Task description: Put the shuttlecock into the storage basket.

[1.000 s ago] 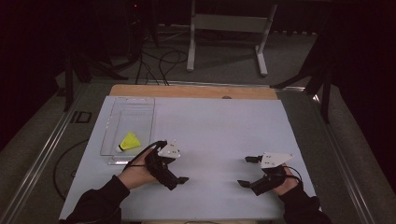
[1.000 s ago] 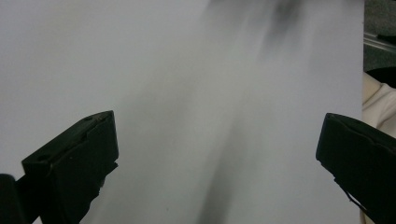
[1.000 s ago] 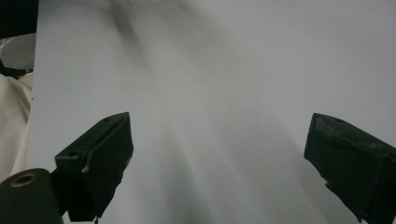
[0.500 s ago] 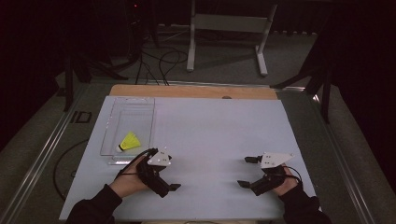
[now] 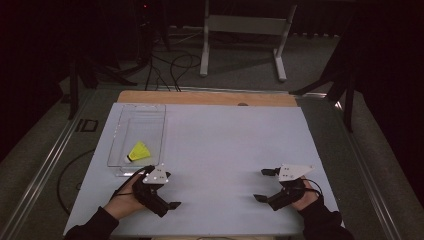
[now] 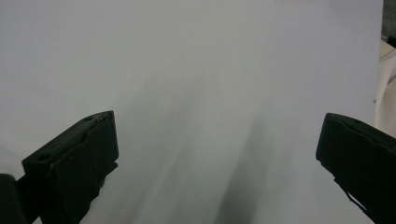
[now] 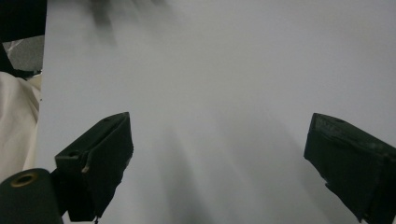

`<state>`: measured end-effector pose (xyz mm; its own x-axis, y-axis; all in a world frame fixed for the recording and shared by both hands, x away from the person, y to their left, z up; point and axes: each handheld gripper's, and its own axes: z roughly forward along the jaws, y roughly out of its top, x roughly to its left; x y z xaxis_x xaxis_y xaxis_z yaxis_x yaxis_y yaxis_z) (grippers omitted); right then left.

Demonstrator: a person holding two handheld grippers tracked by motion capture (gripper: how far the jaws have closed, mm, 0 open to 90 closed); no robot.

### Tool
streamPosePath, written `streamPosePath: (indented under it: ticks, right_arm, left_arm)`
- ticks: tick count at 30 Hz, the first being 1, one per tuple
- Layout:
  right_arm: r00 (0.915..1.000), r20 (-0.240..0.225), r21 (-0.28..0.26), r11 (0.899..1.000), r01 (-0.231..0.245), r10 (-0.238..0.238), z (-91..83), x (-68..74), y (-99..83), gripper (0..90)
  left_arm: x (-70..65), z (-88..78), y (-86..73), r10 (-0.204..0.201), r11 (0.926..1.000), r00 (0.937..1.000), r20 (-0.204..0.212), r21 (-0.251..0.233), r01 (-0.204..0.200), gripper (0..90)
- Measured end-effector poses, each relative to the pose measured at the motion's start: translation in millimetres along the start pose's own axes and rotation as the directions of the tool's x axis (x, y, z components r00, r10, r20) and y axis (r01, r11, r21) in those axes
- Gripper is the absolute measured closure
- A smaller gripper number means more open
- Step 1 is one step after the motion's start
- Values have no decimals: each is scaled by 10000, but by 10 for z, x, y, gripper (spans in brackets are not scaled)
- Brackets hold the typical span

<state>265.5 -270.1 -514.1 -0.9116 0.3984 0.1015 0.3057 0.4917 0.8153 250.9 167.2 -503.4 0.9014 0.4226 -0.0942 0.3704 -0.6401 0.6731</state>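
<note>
Left gripper (image 5: 165, 195): held low over the white table (image 5: 225, 150) near its front edge, just in front of the tray; jaws spread wide, nothing gripped.
Right gripper (image 5: 264, 185): held at the front right of the table; jaws wide apart, nothing between them.
Shuttlecock (image 5: 138, 151): yellow, lying inside the clear tray (image 5: 117, 145) at its near end, apart from both grippers.

No readable text, label, brand or number was visible anywhere. A dark mark on the floor off the desk's (image 5: 225, 130) left edge looked like a sign but was too small to read. The gripper views had no lettering either.
</note>
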Motion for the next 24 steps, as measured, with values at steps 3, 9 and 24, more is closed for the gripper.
streamPosePath:
  ticks: [3, 9, 24]
  right_arm:
    - [10000, 7, 3, 10000, -44, 44, 3, 0, -18, 82]
    - [9999, 37, 92, 9999, -133, 133, 3, -9, -45, 81]
    - [9997, 224, 134, 9999, -100, 97, 8, -17, -78, 82]
  left_arm:
    - [13, -23, -85, -232, 9997, 9997, -122, -89, 231, 1]
    - [63, -71, -218, -744, 9971, 9971, -176, -183, 741, 1]
    - [91, -160, -514, -1620, 9839, 9776, -1342, -975, 1497, 2]
